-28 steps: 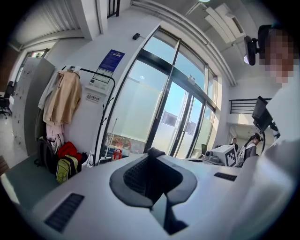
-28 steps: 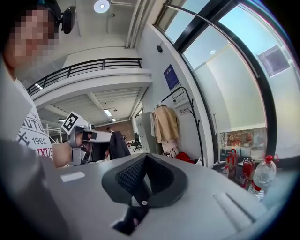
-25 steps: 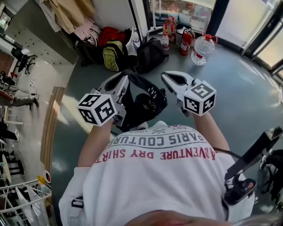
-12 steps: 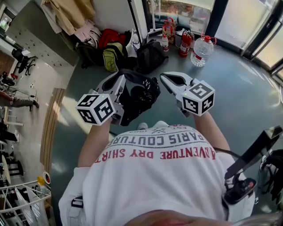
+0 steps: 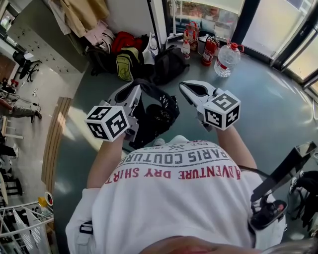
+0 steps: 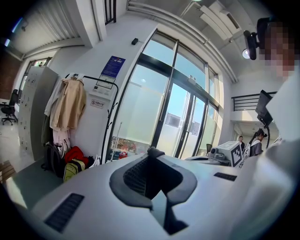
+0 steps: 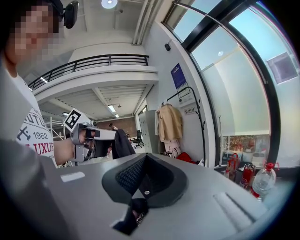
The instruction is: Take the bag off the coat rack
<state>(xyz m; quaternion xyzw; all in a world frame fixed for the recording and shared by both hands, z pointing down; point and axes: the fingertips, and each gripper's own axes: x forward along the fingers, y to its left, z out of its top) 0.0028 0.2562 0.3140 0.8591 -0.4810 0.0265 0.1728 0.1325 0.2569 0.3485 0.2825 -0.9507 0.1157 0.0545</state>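
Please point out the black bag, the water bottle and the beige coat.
black bag (image 5: 159, 114): head view, its front side
water bottle (image 5: 223, 60): head view, its clear body
beige coat (image 6: 68, 105): left gripper view, its middle

A smooth grey floor (image 5: 278, 99) reflects daylight from tall, dark-framed glass doors (image 6: 183, 117) that fill one side of the room. Beside them rises a white wall (image 6: 89, 51) bearing a blue notice (image 6: 113, 66). Grey lockers (image 6: 33, 108) stand further along. Overhead runs a black-railed balcony (image 7: 93, 76), and a round ceiling lamp (image 7: 108, 3) glows.
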